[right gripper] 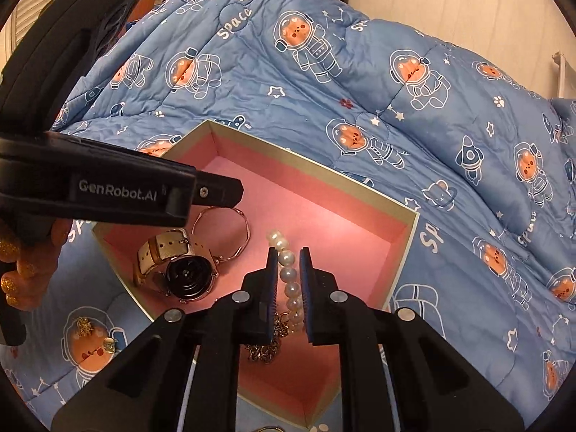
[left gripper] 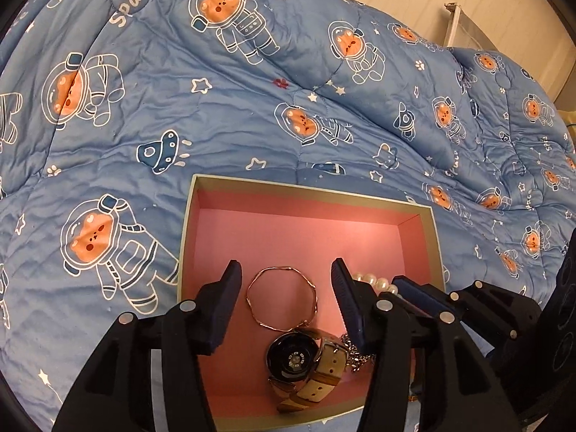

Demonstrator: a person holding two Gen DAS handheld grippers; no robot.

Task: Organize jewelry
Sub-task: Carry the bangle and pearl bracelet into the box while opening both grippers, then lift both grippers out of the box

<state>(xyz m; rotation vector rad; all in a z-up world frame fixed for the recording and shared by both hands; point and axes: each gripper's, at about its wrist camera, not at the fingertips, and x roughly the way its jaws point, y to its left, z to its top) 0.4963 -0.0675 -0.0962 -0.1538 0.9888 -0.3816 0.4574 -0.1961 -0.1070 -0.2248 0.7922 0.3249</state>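
A pink-lined box [left gripper: 430, 223] [right gripper: 406, 237] lies on the blue quilt. In it are a thin gold bangle [left gripper: 280, 297] [right gripper: 230, 234], a watch with a tan strap [left gripper: 298, 360] [right gripper: 180, 262], a metal chain [left gripper: 356, 354] [right gripper: 268, 345] and a pearl strand [left gripper: 376, 282] [right gripper: 289, 273]. My left gripper [left gripper: 286, 270] is open over the box, jaws either side of the bangle, not touching it. My right gripper [right gripper: 288, 255] is closed to a narrow gap around the pearl strand inside the box; it also shows in the left wrist view [left gripper: 414, 293].
The space-print quilt [left gripper: 252, 108] [right gripper: 432, 126] covers the whole bed around the box. Small gold earrings [right gripper: 95, 333] lie on the quilt left of the box. A hand with glitter nails [right gripper: 21, 266] holds the left gripper. A wall and a rail [left gripper: 451, 21] stand behind.
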